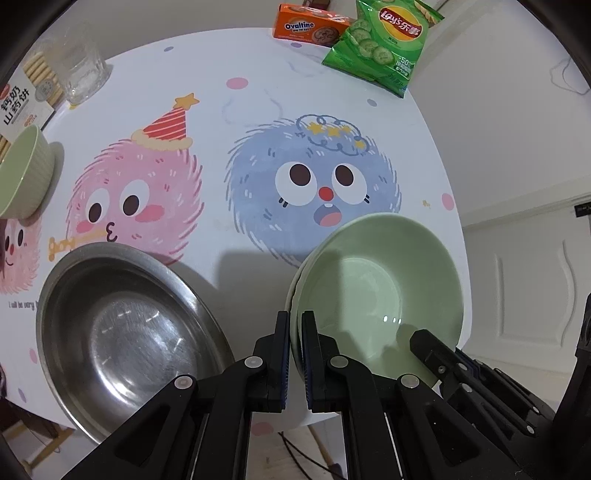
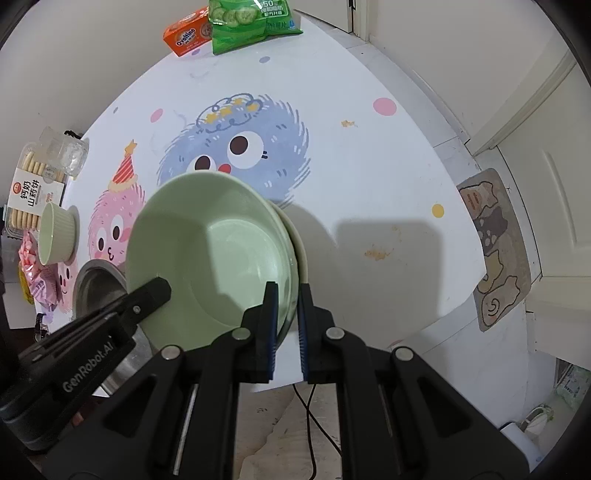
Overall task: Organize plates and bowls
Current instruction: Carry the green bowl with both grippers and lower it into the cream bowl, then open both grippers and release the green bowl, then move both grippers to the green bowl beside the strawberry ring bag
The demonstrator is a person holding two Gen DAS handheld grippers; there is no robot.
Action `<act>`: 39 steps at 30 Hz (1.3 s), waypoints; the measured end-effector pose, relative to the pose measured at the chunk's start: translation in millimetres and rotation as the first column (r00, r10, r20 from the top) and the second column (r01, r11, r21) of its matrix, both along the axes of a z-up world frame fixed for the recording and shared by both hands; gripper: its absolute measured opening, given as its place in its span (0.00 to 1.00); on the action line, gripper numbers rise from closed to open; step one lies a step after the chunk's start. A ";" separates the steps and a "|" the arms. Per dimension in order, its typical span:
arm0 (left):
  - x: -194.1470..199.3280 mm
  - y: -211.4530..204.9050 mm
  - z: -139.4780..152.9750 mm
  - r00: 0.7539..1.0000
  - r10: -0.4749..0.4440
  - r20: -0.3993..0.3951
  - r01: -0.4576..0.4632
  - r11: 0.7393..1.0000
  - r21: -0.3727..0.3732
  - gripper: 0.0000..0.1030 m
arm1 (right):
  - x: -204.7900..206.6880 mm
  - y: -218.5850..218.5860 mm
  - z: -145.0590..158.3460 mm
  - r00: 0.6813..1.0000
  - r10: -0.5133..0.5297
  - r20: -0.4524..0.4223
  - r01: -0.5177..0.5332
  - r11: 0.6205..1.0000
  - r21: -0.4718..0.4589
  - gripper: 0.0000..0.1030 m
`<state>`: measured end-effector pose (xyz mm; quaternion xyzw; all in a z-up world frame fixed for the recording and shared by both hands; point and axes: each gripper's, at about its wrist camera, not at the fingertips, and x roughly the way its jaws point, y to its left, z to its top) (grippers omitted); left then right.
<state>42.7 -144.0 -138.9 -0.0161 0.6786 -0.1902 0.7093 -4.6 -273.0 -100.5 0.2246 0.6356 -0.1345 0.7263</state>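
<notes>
on table: two stacked green bowls [image 1: 376, 280], one steel basin [image 1: 125, 332].

The table [image 1: 258, 85] is round and white, printed with a pink cartoon creature [image 1: 136, 192] in a striped party hat and a blue cartoon creature [image 1: 314, 181] beside it. An orange Ovaltine box [image 1: 310, 27] and a green Lay's chip bag [image 1: 384, 40] lie touching at the far edge. A clear glass [image 1: 79, 70] stands at the left edge beside a biscuit package [image 1: 26, 99]; a patterned floor mat [image 2: 495, 247] lies on the floor right of the table.
</notes>
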 end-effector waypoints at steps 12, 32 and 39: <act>-0.8 -6.9 0.7 1.000 -0.014 0.017 0.014 1.000 0.027 0.10 | 4.4 4.5 -1.5 0.999 0.030 -0.034 -0.031 0.999 -0.044 0.11; 7.0 2.7 4.3 1.000 0.009 0.020 -0.009 1.000 -0.014 0.63 | 5.5 -1.7 5.2 0.999 -0.014 -0.041 0.012 0.999 -0.047 0.29; 22.4 21.6 20.0 0.996 0.070 0.051 -0.067 0.996 -0.050 0.82 | 3.3 -14.7 27.1 1.000 -0.029 0.011 0.031 0.993 -0.118 0.82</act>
